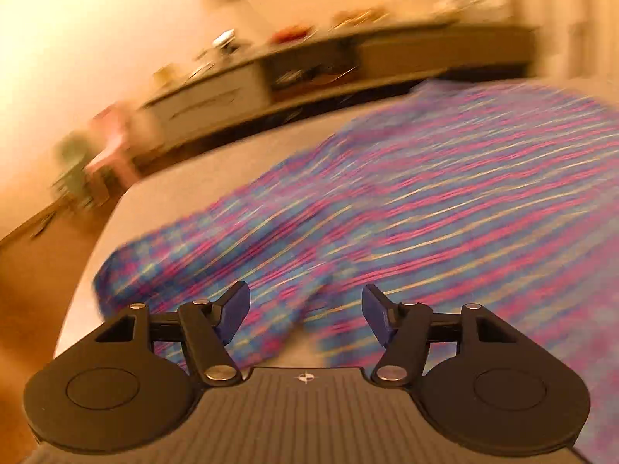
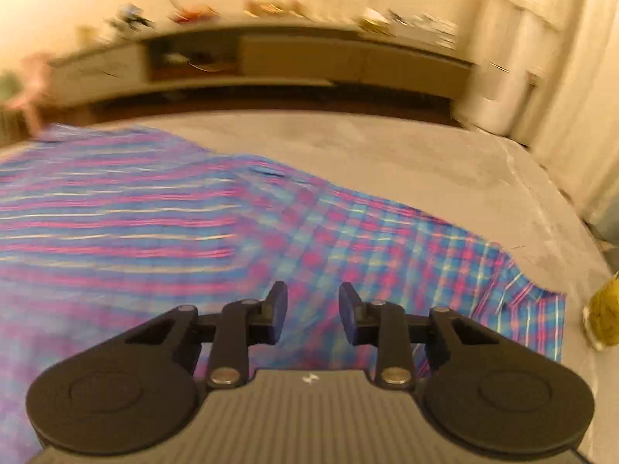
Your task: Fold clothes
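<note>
Shirt (image 1: 425,193) lies spread beneath both grippers — left gripper (image 1: 305,309), right gripper (image 2: 313,309).

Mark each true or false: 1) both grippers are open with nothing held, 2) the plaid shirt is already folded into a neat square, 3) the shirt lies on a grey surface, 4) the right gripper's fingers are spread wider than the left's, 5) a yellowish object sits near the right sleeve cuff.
1) True: the left gripper and right gripper are both open and hold nothing.
2) False: the plaid shirt is spread out, sleeves extended.
3) True: it lies on the grey surface.
4) False: the left gripper's gap looks wider.
5) True: a yellowish object sits beside the cuff; too blurred to identify.
</note>
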